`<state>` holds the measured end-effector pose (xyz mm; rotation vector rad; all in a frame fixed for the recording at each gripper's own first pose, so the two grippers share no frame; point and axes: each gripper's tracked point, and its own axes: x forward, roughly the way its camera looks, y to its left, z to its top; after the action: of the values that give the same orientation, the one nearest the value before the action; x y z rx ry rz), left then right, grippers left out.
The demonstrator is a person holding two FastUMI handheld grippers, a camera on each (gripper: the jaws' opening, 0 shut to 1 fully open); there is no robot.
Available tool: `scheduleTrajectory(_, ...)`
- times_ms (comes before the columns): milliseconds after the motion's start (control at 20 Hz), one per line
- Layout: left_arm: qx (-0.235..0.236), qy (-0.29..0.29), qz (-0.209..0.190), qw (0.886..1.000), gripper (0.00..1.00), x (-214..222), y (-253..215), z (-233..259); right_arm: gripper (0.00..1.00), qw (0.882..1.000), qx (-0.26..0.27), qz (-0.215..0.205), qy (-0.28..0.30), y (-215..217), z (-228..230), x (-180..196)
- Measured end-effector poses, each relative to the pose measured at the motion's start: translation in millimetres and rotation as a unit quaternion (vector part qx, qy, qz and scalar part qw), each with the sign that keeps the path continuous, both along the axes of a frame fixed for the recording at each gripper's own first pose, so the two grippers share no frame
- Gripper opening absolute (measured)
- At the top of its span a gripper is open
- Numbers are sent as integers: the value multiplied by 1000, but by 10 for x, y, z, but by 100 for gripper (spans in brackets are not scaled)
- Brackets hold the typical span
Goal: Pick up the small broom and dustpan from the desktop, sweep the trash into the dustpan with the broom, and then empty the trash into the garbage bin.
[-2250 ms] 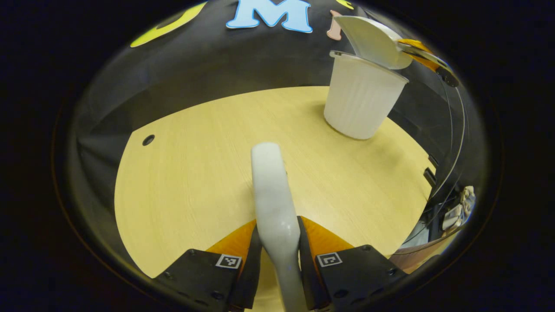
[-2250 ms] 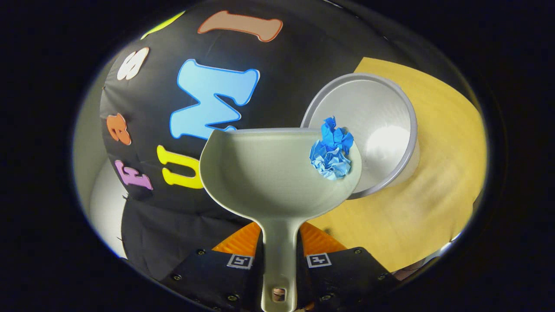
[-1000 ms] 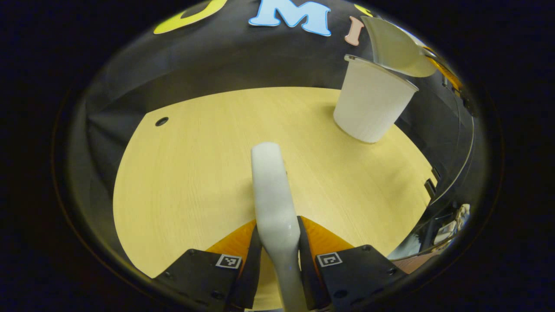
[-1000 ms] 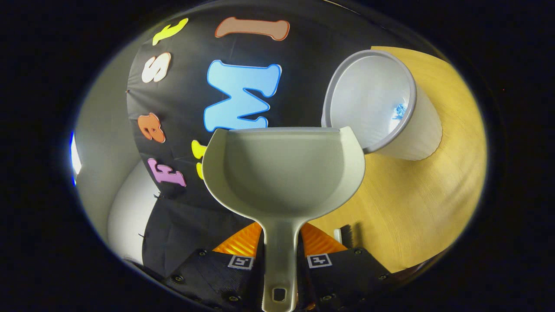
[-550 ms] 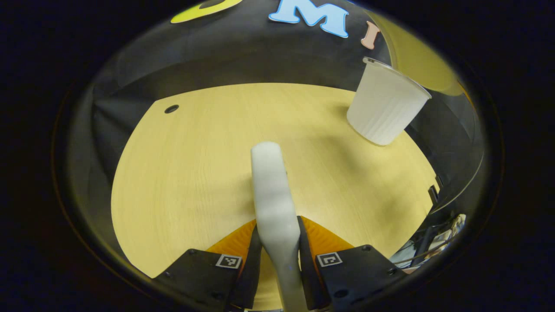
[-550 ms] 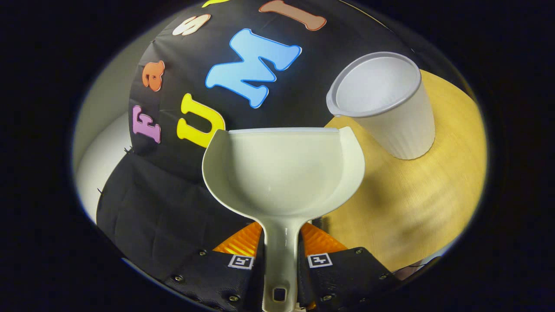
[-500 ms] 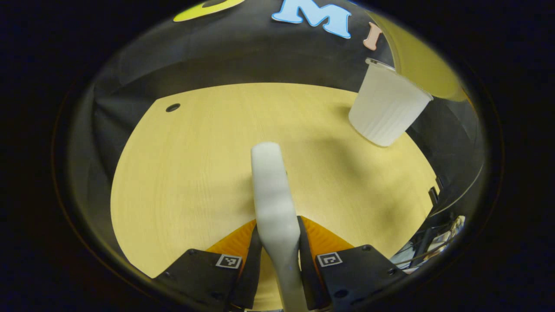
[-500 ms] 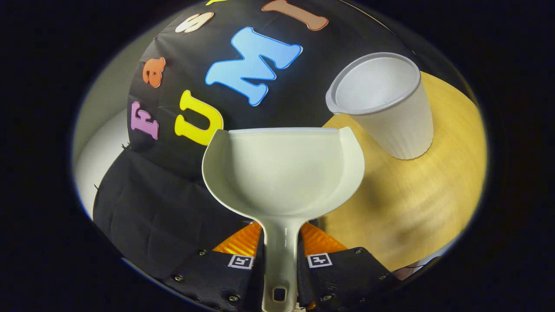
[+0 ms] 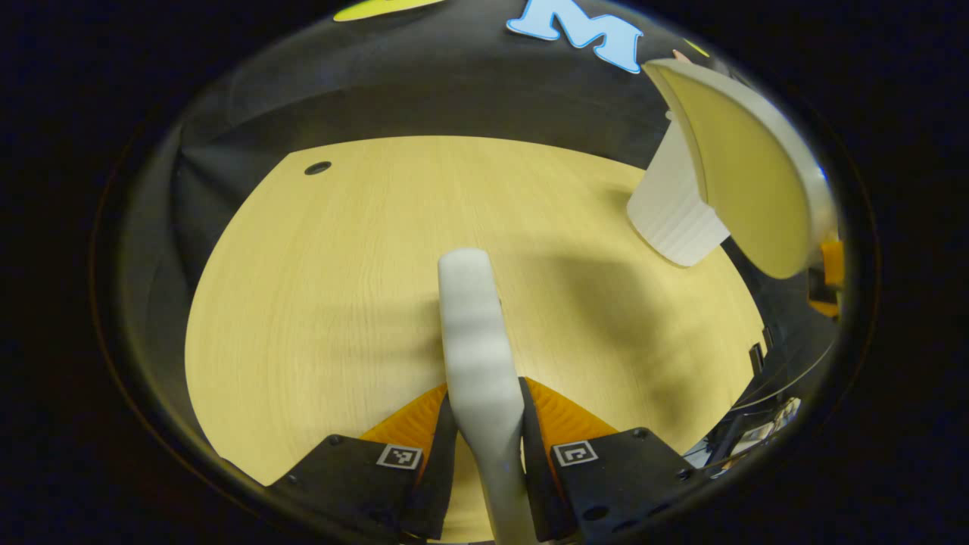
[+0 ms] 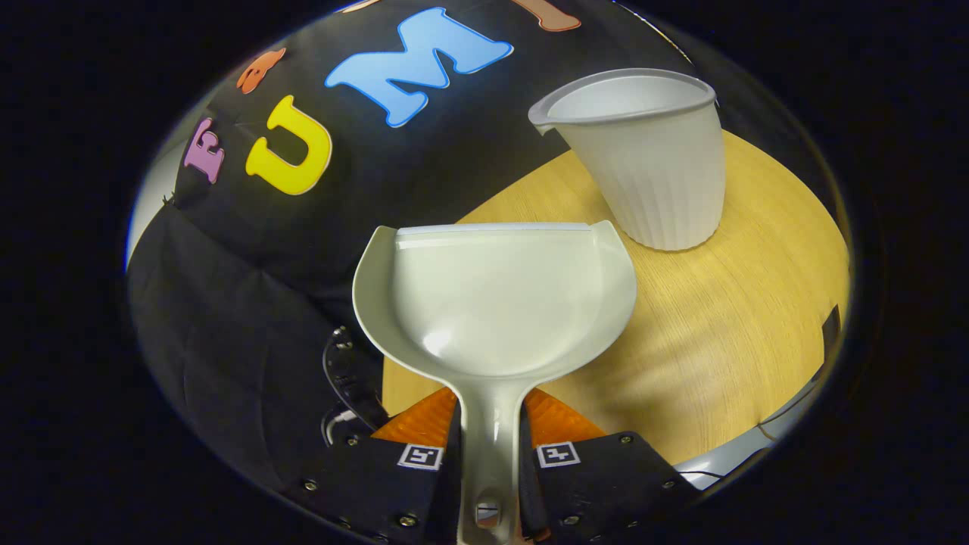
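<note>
In the left gripper view, a small dark hole (image 9: 318, 167) sits at the far left corner of the pale wood tabletop (image 9: 325, 288), whose left and middle stretch lies bare. The left claw (image 9: 484, 454) is at the bottom centre, its two fingers (image 9: 412, 424) pressed against either side of the broom (image 9: 473, 325) handle, which runs from between them out over the tabletop; the bristle end is out of sight. Right of the handle a broad shadow falls across the wood. At the far right stands the white ribbed bin (image 9: 670, 212), upright on the tabletop near its right edge, and the dustpan (image 9: 746, 174) hangs in the air in front of it, covering the bin's right side and showing its underside. A bit of the right claw shows just under the pan at the right edge, too little to read its state from here. In the right gripper view, black cloth takes up the left side, and some dark cables (image 10: 341, 378) lie at the near left corner of the tabletop (image 10: 727, 325). The right claw (image 10: 488, 454) is shut on the dustpan (image 10: 496, 303) handle, both fingers (image 10: 420, 416) clamping it, the scoop facing up and holding nothing. Beyond the pan's far right corner, the bin (image 10: 643, 166) stands upright on the wood, apart from the pan; its inside cannot be seen.
</note>
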<state>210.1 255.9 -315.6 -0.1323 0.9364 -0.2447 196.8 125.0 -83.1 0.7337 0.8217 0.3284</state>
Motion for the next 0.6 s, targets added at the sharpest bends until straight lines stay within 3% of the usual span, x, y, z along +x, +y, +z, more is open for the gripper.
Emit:
scheduleTrajectory(250, 8, 7, 14, 1000, 46, 63, 15, -69, 30, 996, -89, 10, 19, -34, -612, -27)
scheduleTrajectory(400, 17, 5, 15, 1000, 49, 119, 23, -60, 30, 987, -161, 15, 20, -145, -933, -52)
scheduleTrajectory(600, 27, 14, 20, 999, 49, 200, -45, -66, 31, 976, -216, 20, 20, -246, -1249, 10)
